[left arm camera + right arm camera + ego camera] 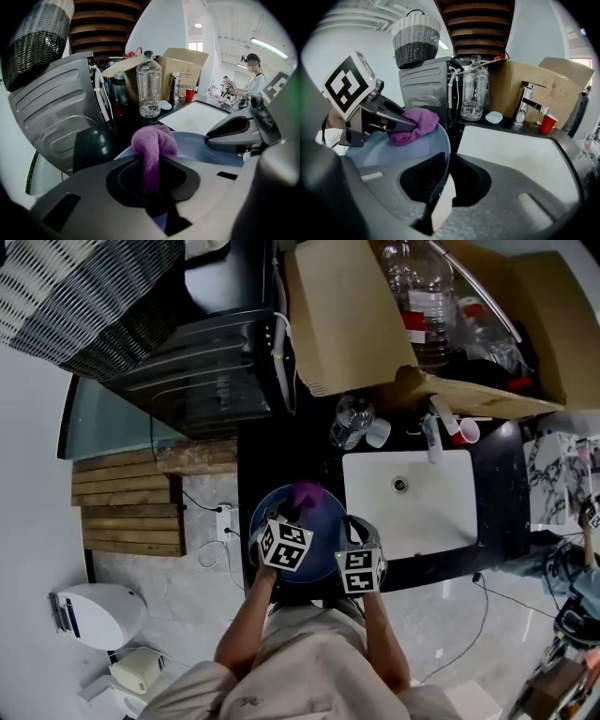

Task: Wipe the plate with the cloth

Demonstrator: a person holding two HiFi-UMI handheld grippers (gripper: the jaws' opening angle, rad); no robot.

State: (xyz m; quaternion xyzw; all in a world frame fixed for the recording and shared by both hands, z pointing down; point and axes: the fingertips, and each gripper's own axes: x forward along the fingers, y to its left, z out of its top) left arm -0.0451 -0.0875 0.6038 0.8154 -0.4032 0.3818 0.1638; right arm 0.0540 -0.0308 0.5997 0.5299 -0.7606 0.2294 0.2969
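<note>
The right gripper (443, 185) is clamped shut on the right rim of the blue plate (323, 526), held over the worktop's (281, 451) front edge, just left of the sink (441, 512). The left gripper (151, 185) is closed on the purple cloth (153, 140), which lies against the plate's far side.

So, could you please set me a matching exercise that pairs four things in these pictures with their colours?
Things:
1. cloth
2. plate
3. bottle on the counter
4. sink

Colours:
A. white
B. clear
C. blue
D. purple

Pairs: 1-D, 2-C, 3-B, 4-A.
</note>
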